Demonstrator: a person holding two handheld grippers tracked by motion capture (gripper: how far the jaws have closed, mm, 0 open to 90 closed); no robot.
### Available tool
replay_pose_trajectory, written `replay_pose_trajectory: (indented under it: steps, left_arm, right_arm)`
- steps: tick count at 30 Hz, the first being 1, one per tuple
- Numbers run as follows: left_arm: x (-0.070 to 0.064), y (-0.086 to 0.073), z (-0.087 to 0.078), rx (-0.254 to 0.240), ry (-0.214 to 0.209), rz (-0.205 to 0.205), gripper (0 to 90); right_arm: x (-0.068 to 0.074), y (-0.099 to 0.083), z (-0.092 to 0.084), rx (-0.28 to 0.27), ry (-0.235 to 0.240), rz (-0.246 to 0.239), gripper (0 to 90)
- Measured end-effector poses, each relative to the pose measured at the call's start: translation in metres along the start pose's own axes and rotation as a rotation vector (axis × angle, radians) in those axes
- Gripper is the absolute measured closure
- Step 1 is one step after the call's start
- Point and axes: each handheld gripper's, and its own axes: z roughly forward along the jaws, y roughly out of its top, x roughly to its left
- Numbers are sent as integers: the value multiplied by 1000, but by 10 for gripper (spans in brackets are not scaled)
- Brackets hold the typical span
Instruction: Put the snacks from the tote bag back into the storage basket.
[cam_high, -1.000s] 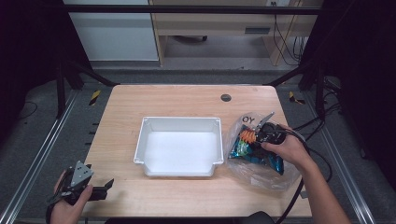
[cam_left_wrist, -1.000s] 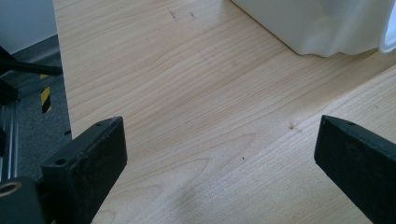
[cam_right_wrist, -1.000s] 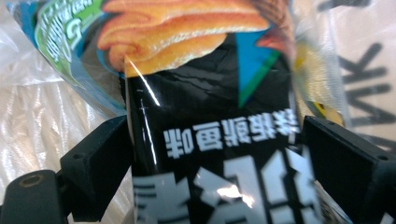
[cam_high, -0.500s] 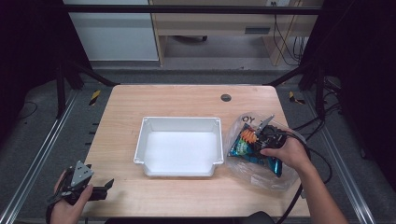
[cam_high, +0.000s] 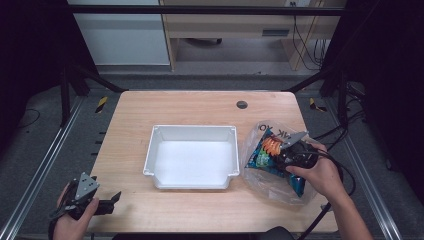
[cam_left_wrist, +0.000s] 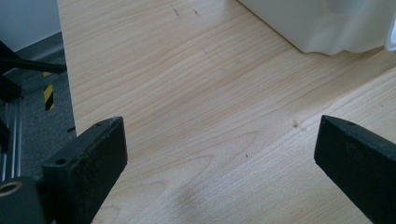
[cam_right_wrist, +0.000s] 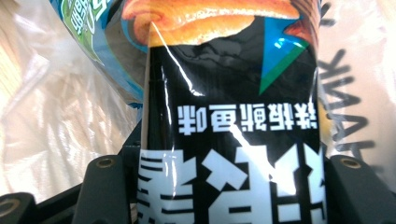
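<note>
A black snack packet with white lettering and an orange picture sits between the jaws of my right gripper, which have just been closing and now press on both its sides. In the high view my right gripper reaches into a clear plastic bag at the table's right, where the packet shows its orange print. A blue-green packet lies beside it in the bag. My left gripper rests open at the table's front left corner, its jaws wide apart over bare wood.
A white rectangular tray stands in the middle of the table with nothing in it, its corner ahead of the left gripper. A small dark round hole marks the far side of the tabletop. Cables trail off the right edge.
The right hand has shifted slightly toward the table's front right inside the plastic bag, and its jaws have closed on the black packet. The left hand has stayed put.
</note>
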Motion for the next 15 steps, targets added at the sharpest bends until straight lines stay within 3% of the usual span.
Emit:
replay_pose_trajectory:
  steps: [5,7,15]
  left_arm:
    - [-1,1,0,-7,9,2,23]
    - [-1,1,0,1,8,7,24]
    - [-1,0,0,-2,5,12,25]
  right_arm:
    - [3,-3,-11,-42,-24,11,412]
    - [3,-4,-19,-83,-28,36,414]
    - [5,-1,-36,-135,-46,34,417]
